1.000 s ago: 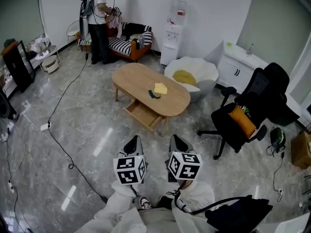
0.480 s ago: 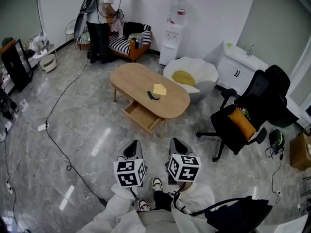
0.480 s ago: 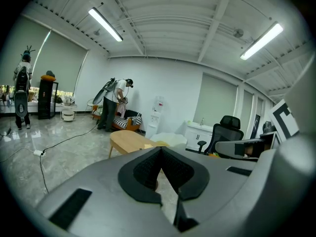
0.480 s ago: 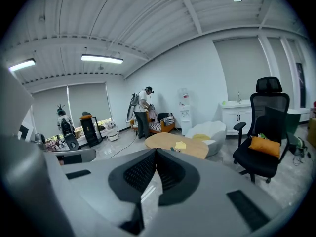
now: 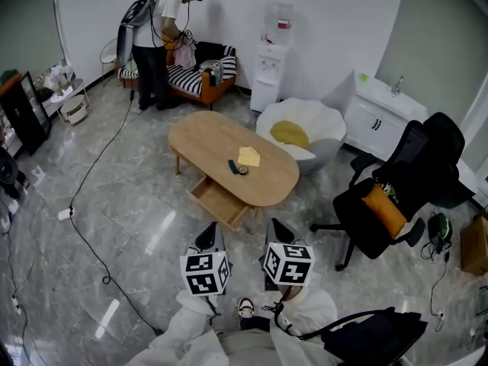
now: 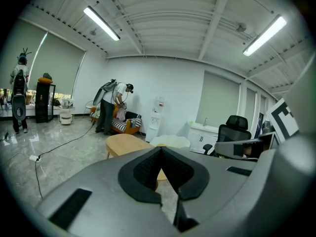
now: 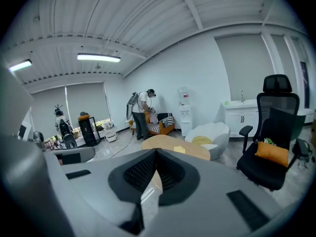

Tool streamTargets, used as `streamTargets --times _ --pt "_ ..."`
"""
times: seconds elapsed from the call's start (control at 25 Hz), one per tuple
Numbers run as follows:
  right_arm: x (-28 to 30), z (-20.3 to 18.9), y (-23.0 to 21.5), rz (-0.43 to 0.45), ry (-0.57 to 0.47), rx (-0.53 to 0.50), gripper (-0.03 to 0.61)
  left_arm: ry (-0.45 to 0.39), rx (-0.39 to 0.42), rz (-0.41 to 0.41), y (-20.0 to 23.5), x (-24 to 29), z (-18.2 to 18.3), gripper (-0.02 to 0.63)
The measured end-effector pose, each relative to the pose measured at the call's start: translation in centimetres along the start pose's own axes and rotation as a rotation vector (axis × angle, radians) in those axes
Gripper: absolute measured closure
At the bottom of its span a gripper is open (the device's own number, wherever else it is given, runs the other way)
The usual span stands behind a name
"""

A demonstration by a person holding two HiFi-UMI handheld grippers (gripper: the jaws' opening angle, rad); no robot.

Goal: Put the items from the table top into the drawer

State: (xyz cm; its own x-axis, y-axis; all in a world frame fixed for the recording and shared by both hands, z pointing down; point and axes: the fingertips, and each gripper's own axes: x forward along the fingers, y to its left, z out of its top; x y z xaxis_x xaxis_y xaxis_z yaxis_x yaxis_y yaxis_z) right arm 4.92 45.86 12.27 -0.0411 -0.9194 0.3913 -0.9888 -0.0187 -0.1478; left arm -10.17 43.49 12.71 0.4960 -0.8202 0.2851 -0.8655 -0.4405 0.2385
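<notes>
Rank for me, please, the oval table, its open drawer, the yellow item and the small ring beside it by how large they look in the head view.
1. oval table
2. open drawer
3. yellow item
4. small ring, clearly the smallest

Pad point(image 5: 248, 157) and roll point(image 5: 243, 171) near middle of counter point(image 5: 206, 136); drawer point(image 5: 219, 202) out below near edge; chair point(image 5: 389, 197) right, sofa point(image 5: 200, 71) behind.

Tan table point(image 5: 213, 136), yellow pad point(image 5: 248, 157), blk/wht striped sofa point(image 5: 200, 81), poss. dark roll point(image 5: 242, 171)
</notes>
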Motion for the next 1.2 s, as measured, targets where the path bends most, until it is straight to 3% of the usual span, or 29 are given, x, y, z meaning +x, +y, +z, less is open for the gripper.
streamTargets --times 0.64,1.2 --pt "10.0 5.2 -5.2 0.078 0.012 0.019 0.517 -0.032 0.012 0.111 0.5 10.1 4.2 0.614" --pt "14.5 4.1 -8.4 0.071 0.077 0.075 0.517 0.011 0.026 0.116 0.3 15.5 3.5 0.615"
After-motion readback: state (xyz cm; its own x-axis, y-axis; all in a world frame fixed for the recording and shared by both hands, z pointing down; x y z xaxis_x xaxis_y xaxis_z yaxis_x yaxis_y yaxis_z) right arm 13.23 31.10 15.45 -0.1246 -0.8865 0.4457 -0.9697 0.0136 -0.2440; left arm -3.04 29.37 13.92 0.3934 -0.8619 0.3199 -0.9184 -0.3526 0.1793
